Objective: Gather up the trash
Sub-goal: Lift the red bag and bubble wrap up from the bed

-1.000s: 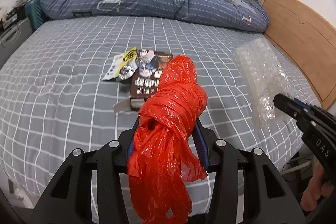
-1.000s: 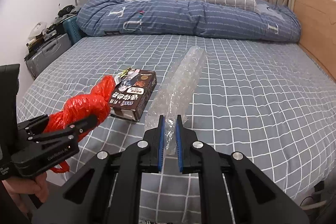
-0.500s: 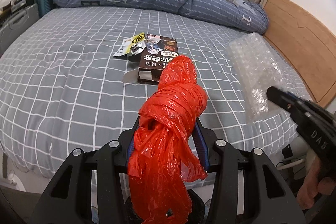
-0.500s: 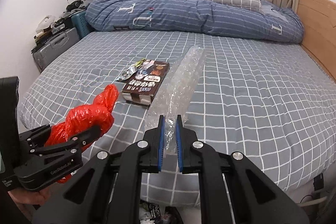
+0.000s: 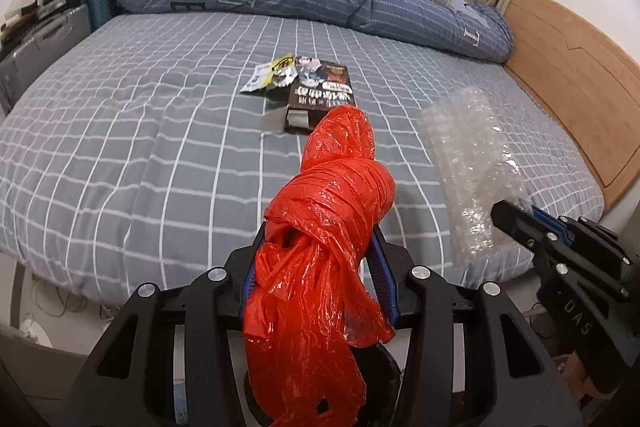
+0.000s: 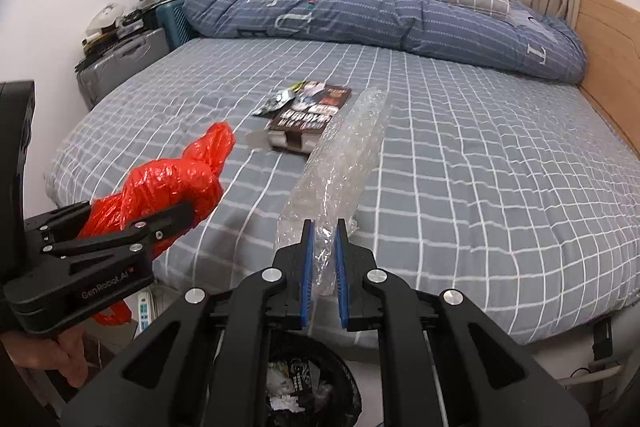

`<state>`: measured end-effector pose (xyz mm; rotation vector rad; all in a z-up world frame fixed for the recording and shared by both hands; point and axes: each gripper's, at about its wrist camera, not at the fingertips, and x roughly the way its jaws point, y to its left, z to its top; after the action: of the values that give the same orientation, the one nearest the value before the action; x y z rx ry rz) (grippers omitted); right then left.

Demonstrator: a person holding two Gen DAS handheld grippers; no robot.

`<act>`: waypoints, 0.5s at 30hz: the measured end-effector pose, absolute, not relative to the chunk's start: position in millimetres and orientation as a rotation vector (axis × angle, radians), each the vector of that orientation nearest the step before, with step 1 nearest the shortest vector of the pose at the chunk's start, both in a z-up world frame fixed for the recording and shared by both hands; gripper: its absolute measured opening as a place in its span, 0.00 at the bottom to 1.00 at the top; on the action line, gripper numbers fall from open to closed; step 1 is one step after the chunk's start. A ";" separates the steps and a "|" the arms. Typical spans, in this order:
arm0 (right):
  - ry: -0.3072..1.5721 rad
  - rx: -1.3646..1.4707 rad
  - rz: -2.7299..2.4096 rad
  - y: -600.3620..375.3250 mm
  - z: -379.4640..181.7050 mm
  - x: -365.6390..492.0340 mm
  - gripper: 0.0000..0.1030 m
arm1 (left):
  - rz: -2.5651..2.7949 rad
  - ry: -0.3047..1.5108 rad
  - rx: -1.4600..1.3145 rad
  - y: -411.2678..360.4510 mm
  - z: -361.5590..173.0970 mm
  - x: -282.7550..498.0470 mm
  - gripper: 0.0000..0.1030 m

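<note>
Left hand-held gripper [image 5: 316, 263] pinching knotted red plastic bag [image 5: 328, 211]; right hand-held gripper [image 6: 323, 259] pressed onto bubble wrap [image 6: 340, 155]. Both poised near bed edge, above part-filled bin [image 6: 304, 383]. Left on bed [image 6: 480, 155]: dark box [image 6: 310, 115], foil wrappers [image 6: 280, 99] at far middle

Red plastic bag [image 5: 320, 227] covers the left gripper's [image 5: 316, 259] inner pads and hides the near end of the dark box [image 5: 320, 95] and most of the bin [image 5: 380, 367] below; bag's bottom cut off by frame edge. Bin contents [image 6: 296, 383] half blocked by right gripper's [image 6: 323, 247] arms, items too jumbled to identify; hand [image 6: 64, 355] only partly visible at the left edge. Small wrappers [image 5: 272, 77] beside box too small to read, clutter [image 6: 120, 23] by the wall too small to tell.
</note>
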<state>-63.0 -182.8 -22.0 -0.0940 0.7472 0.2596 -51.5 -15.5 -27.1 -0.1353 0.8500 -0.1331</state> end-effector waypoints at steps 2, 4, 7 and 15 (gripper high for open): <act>0.759 -0.111 0.274 -176.2 -27.1 -72.5 0.09 | -0.140 0.854 -0.129 -15.7 -30.0 -60.4 0.44; 0.769 -0.124 0.277 -169.6 -33.2 -81.5 0.09 | -0.131 0.855 -0.103 -16.3 -32.7 -68.9 0.44; 0.781 -0.138 0.287 -162.5 -39.0 -94.3 0.09 | -0.128 0.866 -0.112 -12.6 -36.2 -80.3 0.44; 0.807 -0.147 0.287 -162.8 -49.7 -130.1 0.09 | -0.118 0.892 -0.117 -5.1 -42.3 -115.4 0.44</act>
<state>-130.1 -162.8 -49.7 -0.1468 0.8070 0.2873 -115.4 -5.1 -42.3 -0.1174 0.8915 -0.1176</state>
